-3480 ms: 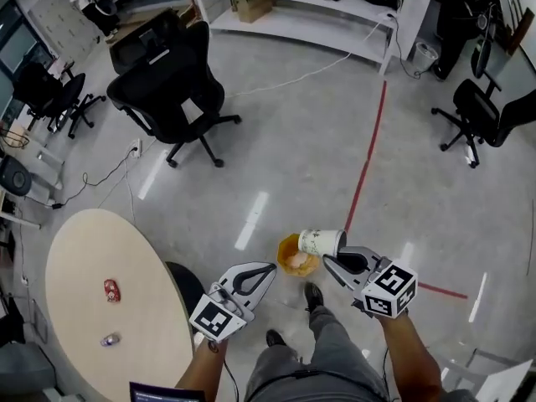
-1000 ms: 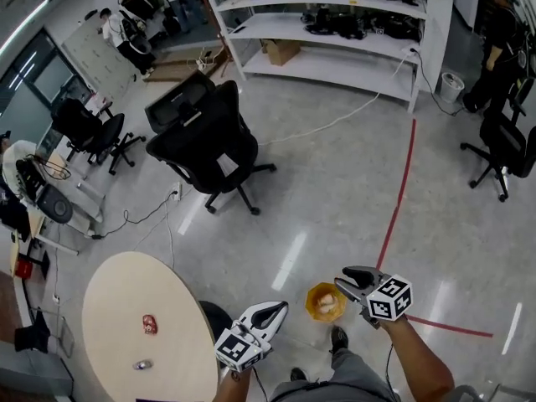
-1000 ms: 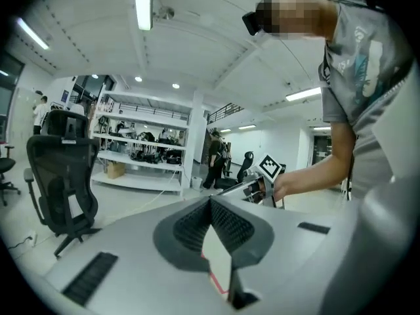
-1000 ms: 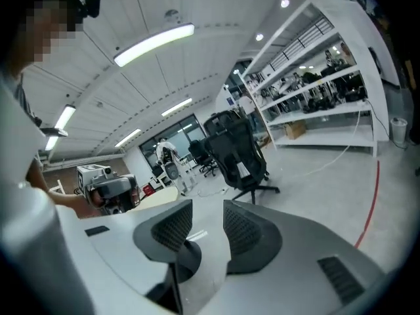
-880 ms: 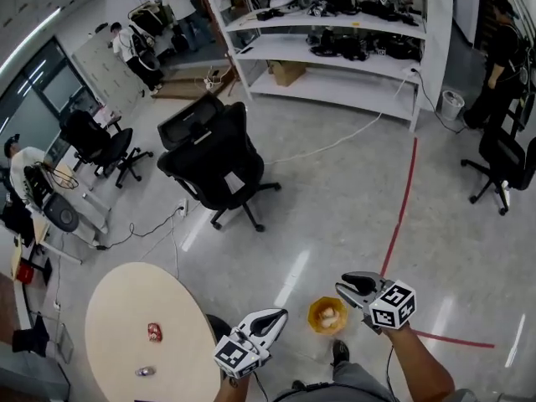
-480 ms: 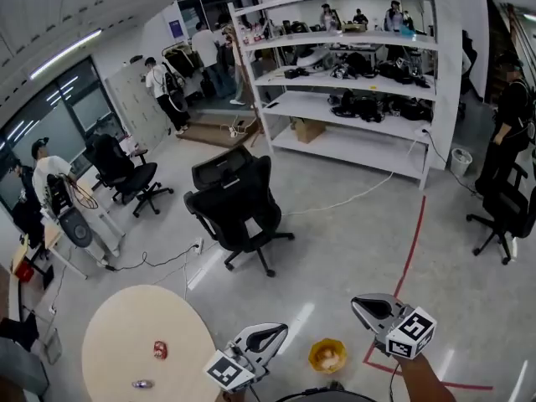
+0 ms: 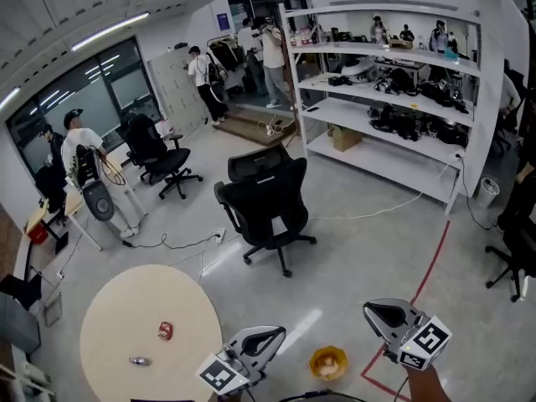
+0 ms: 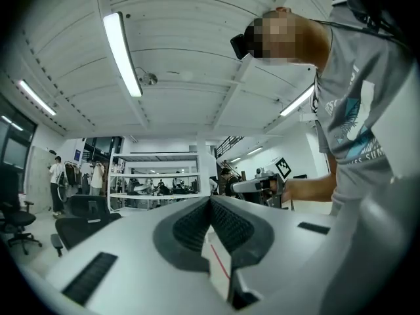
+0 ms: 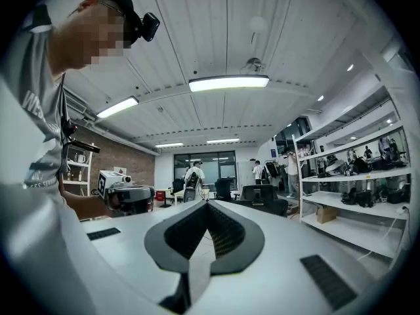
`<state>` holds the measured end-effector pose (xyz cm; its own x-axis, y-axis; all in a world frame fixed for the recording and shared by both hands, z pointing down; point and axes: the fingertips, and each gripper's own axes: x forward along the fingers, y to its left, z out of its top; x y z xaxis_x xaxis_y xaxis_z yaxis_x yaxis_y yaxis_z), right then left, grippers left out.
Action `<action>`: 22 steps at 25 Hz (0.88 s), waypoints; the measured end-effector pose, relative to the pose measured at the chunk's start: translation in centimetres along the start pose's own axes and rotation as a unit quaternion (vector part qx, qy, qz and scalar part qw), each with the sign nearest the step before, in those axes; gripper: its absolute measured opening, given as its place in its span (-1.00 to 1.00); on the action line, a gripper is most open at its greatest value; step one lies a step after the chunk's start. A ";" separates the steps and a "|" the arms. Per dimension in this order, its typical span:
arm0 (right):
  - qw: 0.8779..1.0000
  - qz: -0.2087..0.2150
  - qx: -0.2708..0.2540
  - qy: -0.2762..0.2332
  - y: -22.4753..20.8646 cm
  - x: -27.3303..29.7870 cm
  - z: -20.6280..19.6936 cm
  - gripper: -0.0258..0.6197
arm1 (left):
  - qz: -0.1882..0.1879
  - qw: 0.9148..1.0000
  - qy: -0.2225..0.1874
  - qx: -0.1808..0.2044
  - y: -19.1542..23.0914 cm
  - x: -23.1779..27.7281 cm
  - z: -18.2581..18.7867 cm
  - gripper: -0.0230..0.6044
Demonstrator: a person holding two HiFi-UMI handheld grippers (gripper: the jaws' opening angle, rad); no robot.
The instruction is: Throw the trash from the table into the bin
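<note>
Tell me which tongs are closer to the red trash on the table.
Left. Left tongs: right of the red trash, past the table edge. Right tongs: farther right, beyond the yellow bin.

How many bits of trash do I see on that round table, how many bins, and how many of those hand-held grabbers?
Trash on the round table: 2 (red piece, small grey piece)
Bins: 1 (orange bin, on the floor)
Grippers: 2 (left gripper, right gripper, both shut and empty)
Total: 5
</note>
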<state>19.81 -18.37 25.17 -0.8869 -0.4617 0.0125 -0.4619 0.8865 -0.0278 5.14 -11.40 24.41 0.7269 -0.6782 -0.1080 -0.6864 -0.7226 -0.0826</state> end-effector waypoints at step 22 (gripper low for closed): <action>0.988 0.150 -0.032 0.022 21.0 10.8 1.3 -0.89 | 0.163 0.987 -0.012 0.005 -1.6 -24.4 2.5 -0.79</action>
<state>0.52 -4.81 23.41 -0.9827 -0.1764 0.0572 -0.1751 0.9842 0.0273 -11.57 6.65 24.71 0.4676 -0.8705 -0.1533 -0.8835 -0.4659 -0.0490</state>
